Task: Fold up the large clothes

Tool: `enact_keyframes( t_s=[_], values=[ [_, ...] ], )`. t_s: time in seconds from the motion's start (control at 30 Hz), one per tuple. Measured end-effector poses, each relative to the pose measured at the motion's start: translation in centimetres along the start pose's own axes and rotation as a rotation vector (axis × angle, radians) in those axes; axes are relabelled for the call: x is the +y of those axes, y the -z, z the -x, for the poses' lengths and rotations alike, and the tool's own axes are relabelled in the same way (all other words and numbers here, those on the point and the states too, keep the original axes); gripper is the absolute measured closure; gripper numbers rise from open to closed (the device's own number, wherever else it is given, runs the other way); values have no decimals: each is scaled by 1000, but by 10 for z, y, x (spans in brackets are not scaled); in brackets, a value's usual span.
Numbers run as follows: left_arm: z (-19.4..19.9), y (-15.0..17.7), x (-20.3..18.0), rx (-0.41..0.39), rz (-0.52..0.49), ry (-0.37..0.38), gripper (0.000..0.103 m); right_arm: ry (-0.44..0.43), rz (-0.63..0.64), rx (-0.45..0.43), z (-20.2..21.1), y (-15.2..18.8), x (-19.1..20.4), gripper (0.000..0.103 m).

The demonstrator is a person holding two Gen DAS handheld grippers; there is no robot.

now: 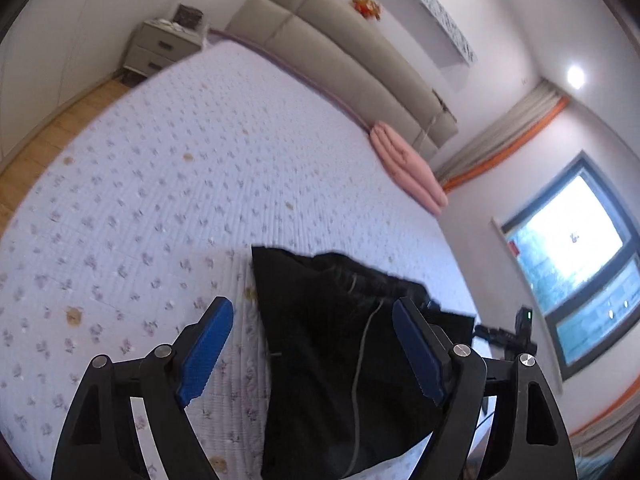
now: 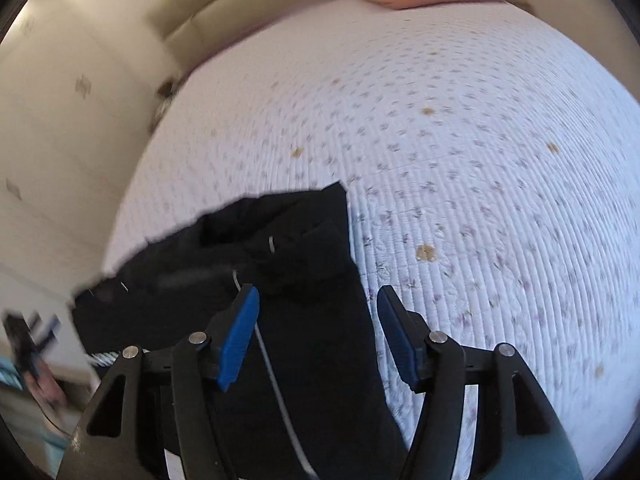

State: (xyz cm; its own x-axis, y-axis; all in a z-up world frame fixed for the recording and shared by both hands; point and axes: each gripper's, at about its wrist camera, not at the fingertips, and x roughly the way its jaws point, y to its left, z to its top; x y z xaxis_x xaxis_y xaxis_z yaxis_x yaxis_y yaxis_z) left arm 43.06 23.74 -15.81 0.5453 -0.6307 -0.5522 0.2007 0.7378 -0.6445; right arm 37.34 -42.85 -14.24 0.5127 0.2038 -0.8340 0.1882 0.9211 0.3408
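Note:
A black garment (image 1: 320, 360) with a pale drawstring lies bunched on the near part of the bed; it also shows in the right wrist view (image 2: 304, 320). My left gripper (image 1: 312, 312) is open, its blue pads (image 1: 208, 352) spread above the garment's left part, holding nothing. My right gripper (image 2: 318, 300) is open too, hovering over the garment's right edge, with its blue pads (image 2: 240, 336) apart and empty. The other gripper (image 1: 516, 336) shows at the garment's far right in the left wrist view.
The bed (image 1: 168, 168) has a white quilt with small flowers. A folded pink blanket (image 1: 408, 168) lies by the beige headboard (image 1: 340, 56). A nightstand (image 1: 160, 48) stands at the far left, a window (image 1: 576, 256) at the right.

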Motion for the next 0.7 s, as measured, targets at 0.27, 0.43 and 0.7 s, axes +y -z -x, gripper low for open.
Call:
enact_keyframes(
  t_s=[0.27, 0.43, 0.7],
  values=[
    [-87, 14, 10, 130, -81, 22, 20, -59, 203, 14, -53, -6, 8, 38],
    [-115, 13, 8, 158, -64, 148, 20, -73, 277, 1, -58, -6, 13, 22],
    [-139, 21, -2, 190, -65, 185, 20, -120, 231, 22, -71, -10, -11, 20]
  ],
)
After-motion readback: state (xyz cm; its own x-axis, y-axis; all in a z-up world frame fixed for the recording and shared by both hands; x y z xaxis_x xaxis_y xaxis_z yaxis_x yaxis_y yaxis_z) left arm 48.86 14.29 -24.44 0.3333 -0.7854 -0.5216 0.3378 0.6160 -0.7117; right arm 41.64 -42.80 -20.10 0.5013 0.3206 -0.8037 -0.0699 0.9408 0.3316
